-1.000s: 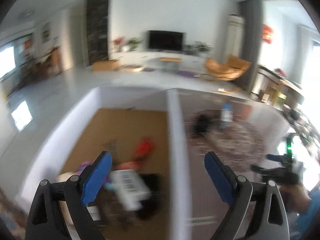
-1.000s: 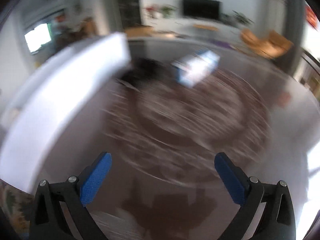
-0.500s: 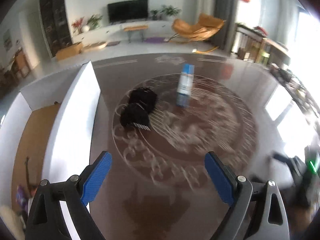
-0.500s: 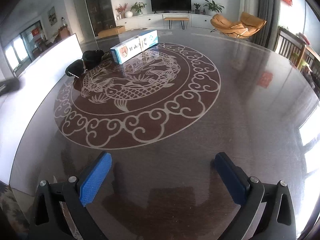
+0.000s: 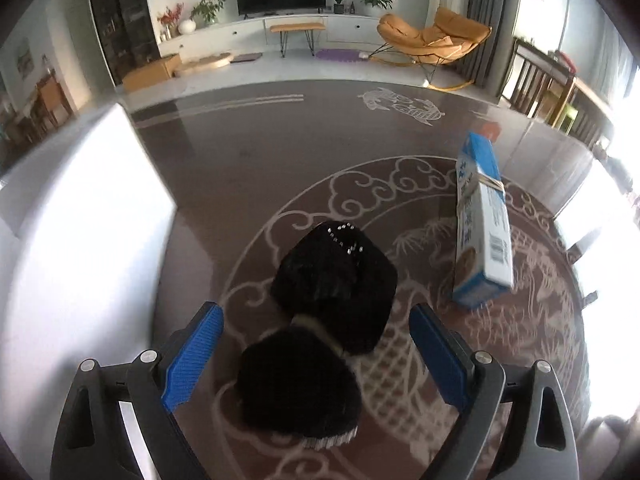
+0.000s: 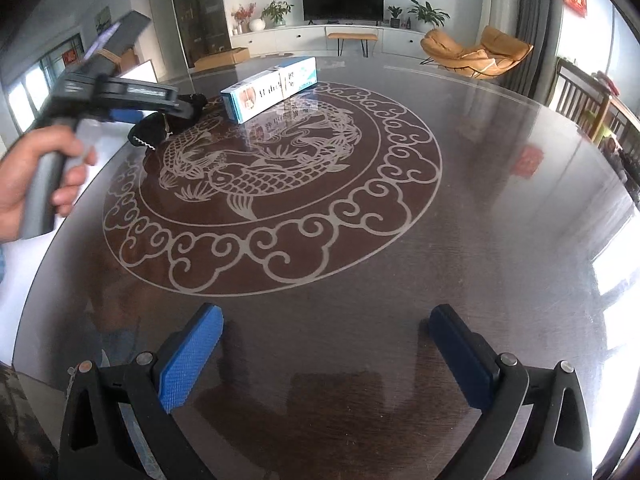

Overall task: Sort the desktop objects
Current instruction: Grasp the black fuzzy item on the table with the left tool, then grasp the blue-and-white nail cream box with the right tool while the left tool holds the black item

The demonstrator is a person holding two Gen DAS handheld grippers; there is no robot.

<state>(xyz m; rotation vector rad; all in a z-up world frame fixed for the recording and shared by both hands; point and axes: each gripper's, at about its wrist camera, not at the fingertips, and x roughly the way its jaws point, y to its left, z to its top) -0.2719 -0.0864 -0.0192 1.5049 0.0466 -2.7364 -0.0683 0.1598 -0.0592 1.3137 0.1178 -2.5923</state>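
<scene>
The left gripper (image 5: 316,356) is spread wide, blue pads (image 5: 192,360) angled steeply down — a bare hand (image 6: 36,184) grips its handle. The right gripper (image 6: 326,354) is also spread wide, held low and nearly level.

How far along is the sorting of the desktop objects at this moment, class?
Done: nothing in these views confirms it, as the white bin's inside is hidden. In hand: nothing is gripped; the open left gripper straddles the black fuzzy item. Left: that item and the blue-and-white box on the table; the right gripper is open.
</scene>
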